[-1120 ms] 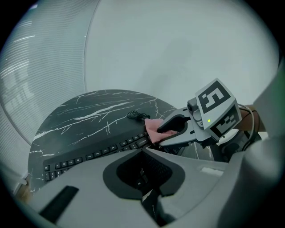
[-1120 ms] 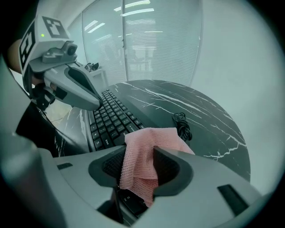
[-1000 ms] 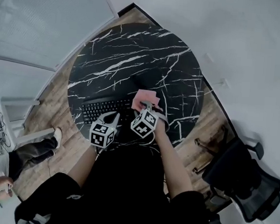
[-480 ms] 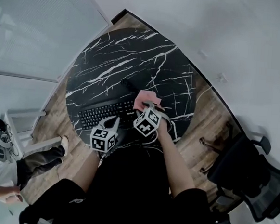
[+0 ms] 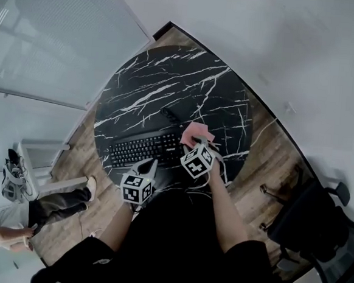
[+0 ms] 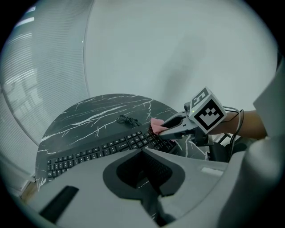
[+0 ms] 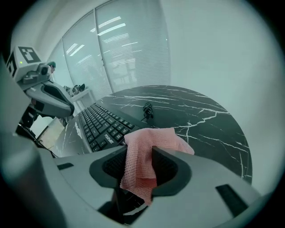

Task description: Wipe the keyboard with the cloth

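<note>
The black keyboard [image 5: 145, 147] lies along the near side of the round black marble table [image 5: 170, 76]. My right gripper [image 5: 202, 143] is at the keyboard's right end, shut on a pink cloth [image 5: 197, 133]. Its jaws have just been closing with the cloth between them. In the right gripper view the cloth [image 7: 144, 156] hangs folded in the jaws, just off the keyboard [image 7: 100, 122]. My left gripper [image 5: 149, 164] is over the near table edge, shut and empty. The left gripper view shows the keyboard [image 6: 102, 149], the cloth [image 6: 156, 124] and the right gripper [image 6: 161, 130].
A coiled black cable [image 5: 170, 115] lies just beyond the keyboard. A black office chair [image 5: 316, 228] stands at the right. A seated person's legs [image 5: 44, 204] and a white frame are at the left by a glass wall. White walls stand behind the table.
My left gripper has drawn back from the keyboard toward the near table edge. My right gripper has rolled a little and stays at the keyboard's right end with the cloth.
</note>
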The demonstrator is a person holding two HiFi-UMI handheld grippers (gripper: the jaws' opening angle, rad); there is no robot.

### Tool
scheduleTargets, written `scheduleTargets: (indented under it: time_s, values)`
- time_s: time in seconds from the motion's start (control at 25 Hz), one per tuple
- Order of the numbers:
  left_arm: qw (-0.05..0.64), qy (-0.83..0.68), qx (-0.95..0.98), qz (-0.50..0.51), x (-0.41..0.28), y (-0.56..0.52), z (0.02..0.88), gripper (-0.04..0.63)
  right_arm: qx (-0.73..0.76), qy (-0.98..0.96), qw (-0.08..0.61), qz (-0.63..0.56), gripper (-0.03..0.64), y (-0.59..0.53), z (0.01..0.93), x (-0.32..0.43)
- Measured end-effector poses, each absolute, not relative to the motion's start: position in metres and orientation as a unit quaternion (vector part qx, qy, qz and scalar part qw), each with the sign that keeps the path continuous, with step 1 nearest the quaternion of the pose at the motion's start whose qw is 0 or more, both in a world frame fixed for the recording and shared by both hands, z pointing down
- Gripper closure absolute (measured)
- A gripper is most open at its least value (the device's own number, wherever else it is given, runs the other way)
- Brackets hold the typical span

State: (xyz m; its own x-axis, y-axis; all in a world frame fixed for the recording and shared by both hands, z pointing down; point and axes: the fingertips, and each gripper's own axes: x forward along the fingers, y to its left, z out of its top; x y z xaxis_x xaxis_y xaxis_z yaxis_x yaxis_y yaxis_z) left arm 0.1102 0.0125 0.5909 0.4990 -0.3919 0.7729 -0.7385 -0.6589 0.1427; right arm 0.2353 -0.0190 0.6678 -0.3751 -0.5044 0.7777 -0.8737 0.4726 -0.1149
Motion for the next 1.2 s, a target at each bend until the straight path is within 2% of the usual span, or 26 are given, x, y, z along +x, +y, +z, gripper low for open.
scheduleTargets:
  time_s: [0.12,0.28,0.4,0.8,1.2]
  values:
    - [0.235,-0.345,0.833,0.363,0.107,0.015,0.585,0.597,0.445,-0.79,0.316,0.279,0.499,-0.016,0.663,0.235]
    - [0.224,-0.355,0.838,0.348,0.103,0.014,0.576,0.597,0.484,-0.793,0.202,0.311,0.59,-0.017,0.632,0.234]
    - [0.208,-0.363,0.846,0.33,0.099,0.013,0.564,0.597,0.508,-0.795,0.129,0.306,0.601,-0.016,0.599,0.226]
    - [0.175,-0.402,0.867,0.236,0.074,0.037,0.499,0.597,0.535,-0.807,0.075,0.24,0.604,0.013,0.518,0.179]
    - [0.12,-0.458,0.872,0.124,0.026,0.107,0.421,0.597,0.575,-0.808,0.062,0.111,0.604,0.098,0.429,0.154]
